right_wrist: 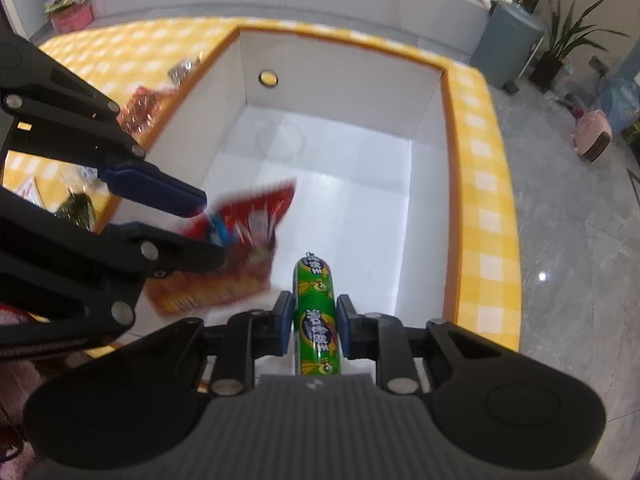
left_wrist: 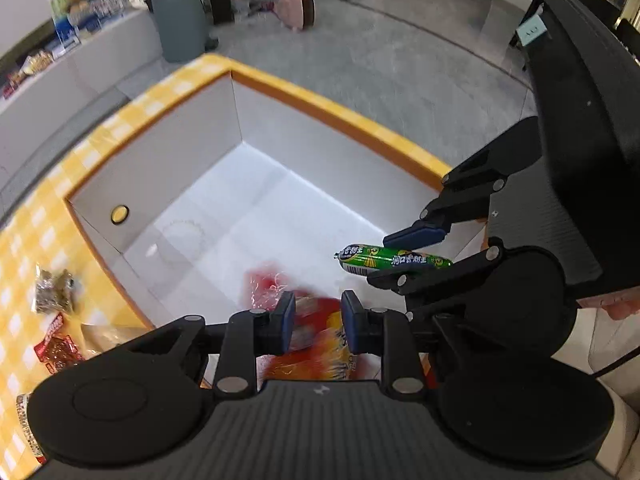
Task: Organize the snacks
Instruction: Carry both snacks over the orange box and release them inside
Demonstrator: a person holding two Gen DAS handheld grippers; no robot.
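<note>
A white box with an orange rim stands on a yellow checked tablecloth; it also shows in the right wrist view. My left gripper is open over the box's near side; a blurred red and orange snack bag lies between and below its fingers, apparently loose. My right gripper is shut on a green sausage stick and holds it over the box. The sausage and right gripper show at the right in the left wrist view. The bag and left gripper show in the right wrist view.
Several small snack packets lie on the tablecloth left of the box, with a red one nearer. A grey bin, a plant and a counter with goods stand beyond on the grey floor.
</note>
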